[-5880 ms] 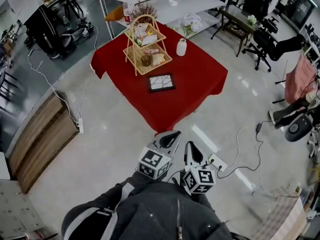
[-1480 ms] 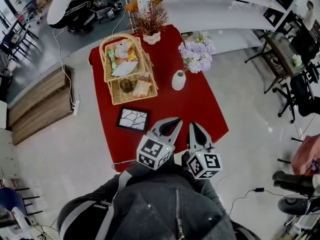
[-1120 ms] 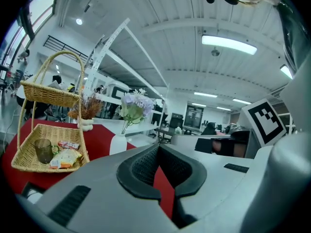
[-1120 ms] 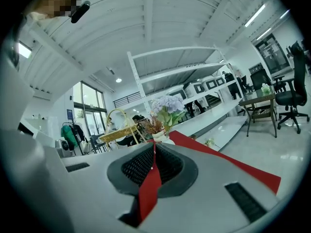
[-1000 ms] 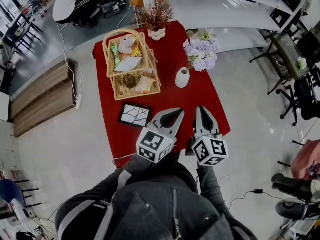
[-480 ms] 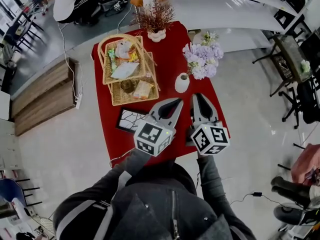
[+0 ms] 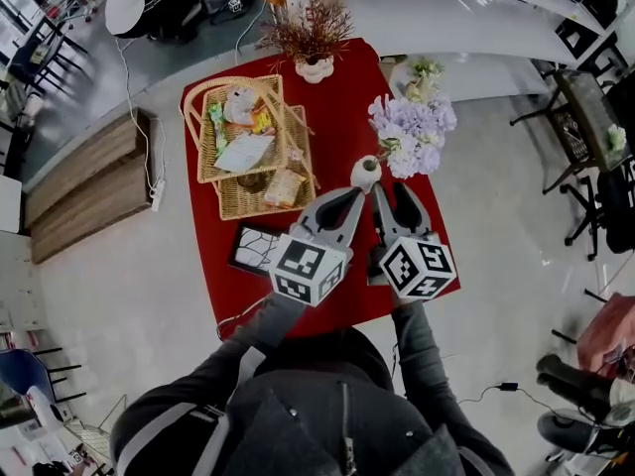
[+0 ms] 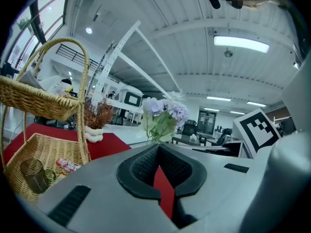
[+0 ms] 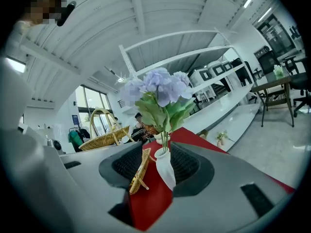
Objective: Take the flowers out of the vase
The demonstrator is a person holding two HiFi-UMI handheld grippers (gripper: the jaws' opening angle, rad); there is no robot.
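Vase [image 7: 365,173] stands on the red table [image 7: 335,107], close to its right edge and about halfway along it. The flowers [image 7: 415,127] are in it and lean out over that edge, above the floor [image 7: 486,206].

Right gripper [image 7: 393,188]: jaws wide and opening. Its own view shows the vase framed in the gap, with no pad pressing on it. From the head view the vase sits just ahead of the tips, toward the left gripper's side.

Left gripper [image 7: 349,196]: jaws together at the tips with nothing in them, only a sliver of red cloth showing through. It points at the strip of cloth between the vase and the wicker basket [image 8: 34,101].

Room to move:
- Right of the table is open floor, out to the chairs [image 7: 595,196].
- The left half of the table is taken by the basket, with a picture frame [image 7: 253,249] toward the near-left corner.
- A dried plant in a white pot [image 7: 316,67] sits at the far edge, and white shelving [image 7: 446,13] runs just beyond it.
- The near edge is under both grippers, and the cloth there is bare.
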